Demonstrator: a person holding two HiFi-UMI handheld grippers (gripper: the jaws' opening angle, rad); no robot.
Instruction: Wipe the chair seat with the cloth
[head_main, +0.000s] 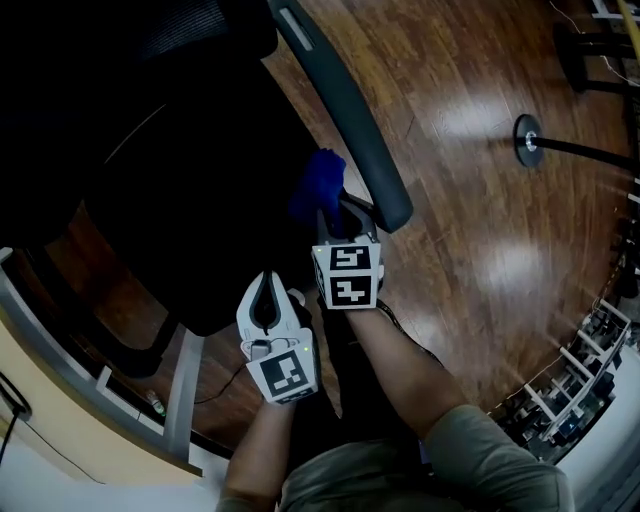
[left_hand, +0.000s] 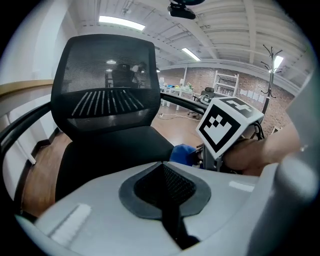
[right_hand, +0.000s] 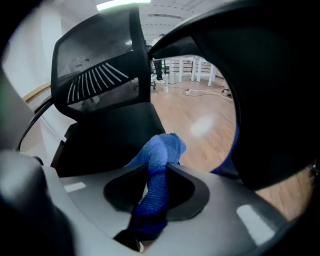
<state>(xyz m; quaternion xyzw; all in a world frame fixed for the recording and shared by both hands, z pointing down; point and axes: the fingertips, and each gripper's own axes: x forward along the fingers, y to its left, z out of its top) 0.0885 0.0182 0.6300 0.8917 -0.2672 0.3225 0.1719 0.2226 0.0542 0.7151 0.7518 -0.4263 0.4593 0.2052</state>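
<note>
Between right gripper (right_hand: 156, 170) jaws sits blue cloth (right_hand: 161, 147), pinched, bunching past the tips over chair seat (right_hand: 110, 137); left gripper (left_hand: 162, 167) pressed together, empty.

Fingers (left_hand: 100, 210) together, black chair (left_hand: 107, 150), blue cloth (left_hand: 184, 153)

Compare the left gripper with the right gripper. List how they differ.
The right gripper has its jaws shut on a crumpled blue cloth; the left gripper has jaws shut on nothing. In the head view the right reaches further forward, beside the dark curved armrest; the left sits nearer the person. Both carry black-and-white marker cubes.
</note>
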